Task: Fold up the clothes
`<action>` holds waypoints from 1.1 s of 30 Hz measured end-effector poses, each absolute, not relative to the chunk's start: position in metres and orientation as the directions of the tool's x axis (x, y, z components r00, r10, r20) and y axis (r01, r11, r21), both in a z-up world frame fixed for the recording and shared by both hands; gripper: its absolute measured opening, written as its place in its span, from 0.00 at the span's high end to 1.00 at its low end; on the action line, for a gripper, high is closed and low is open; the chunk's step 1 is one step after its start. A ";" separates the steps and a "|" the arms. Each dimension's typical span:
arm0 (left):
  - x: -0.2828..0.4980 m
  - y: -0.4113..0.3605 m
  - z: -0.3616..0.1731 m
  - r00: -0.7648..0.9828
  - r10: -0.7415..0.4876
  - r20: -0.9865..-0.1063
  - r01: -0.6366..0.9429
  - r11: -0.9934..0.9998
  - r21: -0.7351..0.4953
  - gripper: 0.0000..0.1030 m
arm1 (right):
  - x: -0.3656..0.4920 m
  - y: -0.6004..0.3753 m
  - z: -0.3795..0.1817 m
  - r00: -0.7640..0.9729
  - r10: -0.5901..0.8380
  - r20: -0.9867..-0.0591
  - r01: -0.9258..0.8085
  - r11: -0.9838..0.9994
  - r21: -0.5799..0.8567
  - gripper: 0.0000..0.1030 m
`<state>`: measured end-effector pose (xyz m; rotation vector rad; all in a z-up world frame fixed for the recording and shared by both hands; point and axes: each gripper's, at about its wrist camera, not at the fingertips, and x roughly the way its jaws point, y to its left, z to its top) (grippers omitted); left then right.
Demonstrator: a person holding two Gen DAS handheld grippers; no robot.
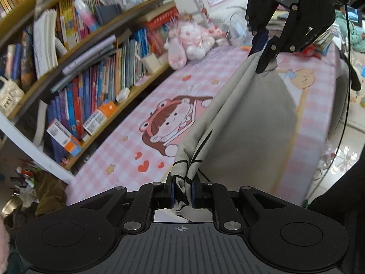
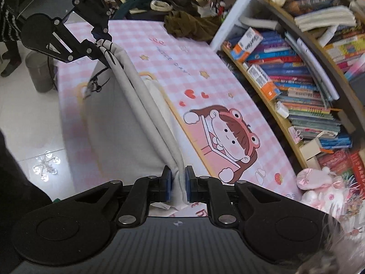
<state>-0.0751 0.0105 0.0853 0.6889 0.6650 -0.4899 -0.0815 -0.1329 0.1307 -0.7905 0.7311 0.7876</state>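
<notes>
While both claws clench opposite ends of a pale grey garment (image 1: 248,123), the cloth hangs stretched between them above a bench covered in a pink checked cloth (image 1: 127,141). Seen from the left wrist, the left claw (image 1: 183,190) is closed on a bunched corner of the fabric bearing black line markings, and the right claw (image 1: 265,62) grips the far end from above, at the upper right. Seen from the right wrist, the right claw (image 2: 177,187) is closed on a folded edge of the garment (image 2: 109,123), while the left claw (image 2: 100,45) pinches the marked corner at the upper left. The garment's lower part drapes down over the near edge of the bench, toward the white tiled floor (image 2: 29,105). A cartoon figure in a frog hat (image 2: 228,137) is printed on the pink cloth. Crowded bookshelves (image 1: 86,68) run along the far side of the bench, and a pink plush toy (image 1: 189,41) sits at one end.
</notes>
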 end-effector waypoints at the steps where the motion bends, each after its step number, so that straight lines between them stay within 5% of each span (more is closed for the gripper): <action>1: -0.065 0.011 0.081 0.680 -0.185 -0.709 0.612 0.675 0.411 0.84 | -0.070 -0.131 0.127 0.495 0.322 -0.807 -0.826 0.464 -0.321 0.89; 5: -0.029 0.014 0.062 0.641 -0.149 -0.753 0.618 0.681 0.392 0.82 | -0.026 -0.127 0.105 0.450 0.312 -0.837 -0.839 0.469 -0.276 0.89; 11: 0.002 0.028 0.036 0.633 -0.068 -0.772 0.553 0.737 0.388 0.57 | 0.028 -0.121 0.058 0.363 0.292 -0.885 -0.850 0.492 -0.187 0.88; 14: -0.006 0.049 0.033 0.639 -0.135 -0.757 0.465 0.852 0.240 0.56 | 0.046 -0.126 0.039 0.383 0.297 -0.875 -0.814 0.556 -0.167 0.78; 18: -0.015 0.077 0.029 0.660 -0.216 -0.719 0.330 0.944 0.018 0.56 | 0.068 -0.147 0.027 0.491 0.268 -0.829 -0.654 0.742 -0.148 0.79; 23: -0.028 0.111 0.024 0.702 -0.296 -0.648 0.148 0.950 -0.274 0.57 | 0.042 -0.203 0.055 0.549 0.385 -0.742 -0.370 0.908 0.197 0.77; 25: -0.030 0.112 0.014 0.703 -0.307 -0.642 0.112 0.939 -0.326 0.59 | 0.018 -0.212 0.059 0.533 0.460 -0.710 -0.316 0.887 0.337 0.64; 30: -0.030 0.111 -0.009 0.702 -0.309 -0.641 0.024 0.911 -0.412 0.64 | -0.017 -0.205 0.040 0.503 0.465 -0.728 -0.175 0.880 0.442 0.72; 32: -0.034 0.113 -0.009 0.717 -0.318 -0.620 -0.002 0.888 -0.459 0.86 | -0.018 -0.207 0.029 0.513 0.466 -0.721 -0.111 0.869 0.483 0.92; 33: -0.038 0.114 -0.004 0.731 -0.326 -0.600 -0.013 0.872 -0.489 0.98 | -0.018 -0.207 0.023 0.518 0.467 -0.717 -0.080 0.861 0.503 0.92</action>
